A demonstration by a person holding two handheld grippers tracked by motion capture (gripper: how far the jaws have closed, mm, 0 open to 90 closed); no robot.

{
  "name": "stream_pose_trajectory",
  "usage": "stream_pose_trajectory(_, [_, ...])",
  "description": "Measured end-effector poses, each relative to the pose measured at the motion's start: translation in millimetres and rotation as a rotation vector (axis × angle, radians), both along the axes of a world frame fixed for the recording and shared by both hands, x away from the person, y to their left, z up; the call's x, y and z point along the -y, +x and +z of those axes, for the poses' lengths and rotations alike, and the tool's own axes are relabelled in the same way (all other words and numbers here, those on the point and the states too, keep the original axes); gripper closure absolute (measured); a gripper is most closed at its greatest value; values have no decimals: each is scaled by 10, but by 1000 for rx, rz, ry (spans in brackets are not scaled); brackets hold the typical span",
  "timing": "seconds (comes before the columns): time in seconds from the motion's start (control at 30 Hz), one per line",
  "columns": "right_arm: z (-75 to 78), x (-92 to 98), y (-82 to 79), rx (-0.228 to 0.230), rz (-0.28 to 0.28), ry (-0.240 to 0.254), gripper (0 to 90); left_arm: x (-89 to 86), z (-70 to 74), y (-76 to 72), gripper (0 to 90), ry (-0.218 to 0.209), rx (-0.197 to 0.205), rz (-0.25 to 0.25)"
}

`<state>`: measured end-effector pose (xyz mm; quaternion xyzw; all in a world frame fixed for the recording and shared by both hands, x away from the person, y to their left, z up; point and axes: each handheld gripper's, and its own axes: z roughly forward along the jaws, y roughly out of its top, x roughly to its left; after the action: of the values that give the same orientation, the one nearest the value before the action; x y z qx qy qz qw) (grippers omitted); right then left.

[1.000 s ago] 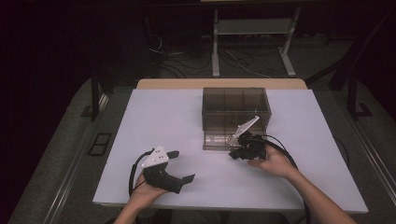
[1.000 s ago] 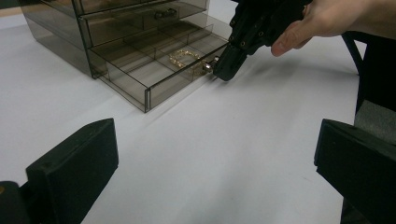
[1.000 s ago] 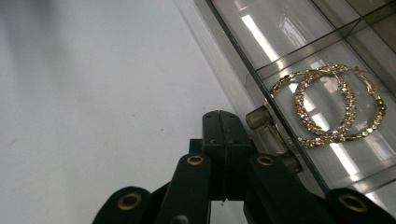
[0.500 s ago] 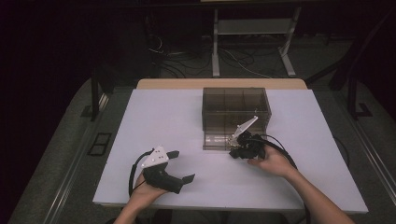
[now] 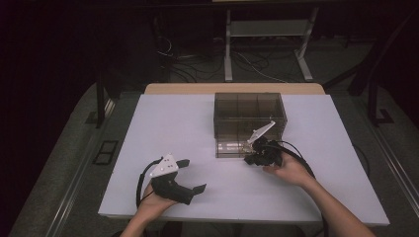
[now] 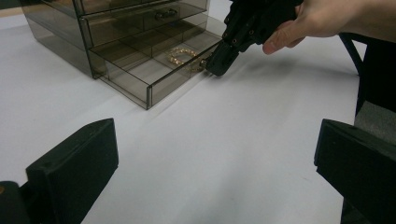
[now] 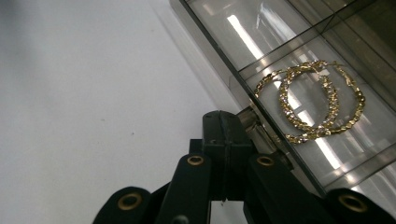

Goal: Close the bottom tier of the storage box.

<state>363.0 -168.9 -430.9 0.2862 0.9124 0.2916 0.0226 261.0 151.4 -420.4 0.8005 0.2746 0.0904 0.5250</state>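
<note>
Currently: white table point(image 5: 197, 128) carries a smoky plastic drawer box point(image 5: 249, 112) — bottom drawer point(image 6: 154, 70) pulled out. Right gripper point(image 7: 224, 135) jaws clamped on the drawer knob point(image 7: 254, 123); left gripper point(image 5: 190, 175) jaws apart, well away. Gold hoop earrings point(image 7: 310, 100) lie inside the drawer.

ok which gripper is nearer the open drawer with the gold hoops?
Right. The right gripper is at the front of the pulled-out drawer, jaws shut on its knob. The left gripper sits open on the table, apart from it.
</note>
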Motion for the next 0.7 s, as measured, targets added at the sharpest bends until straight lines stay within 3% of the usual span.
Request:
stream_pose_trajectory(0.47, [13,-57,26,17,10,-28,891,-1,1,-1,0,1,1,-2])
stream_pose_trajectory(0.53, [10,-62,45,36,9,-44,891,-2,1,-3,0,-4,2,0])
stream_pose_trajectory(0.7, [14,-62,83,22,-12,-19,891,-8,2,-1,0,-2,2,0])
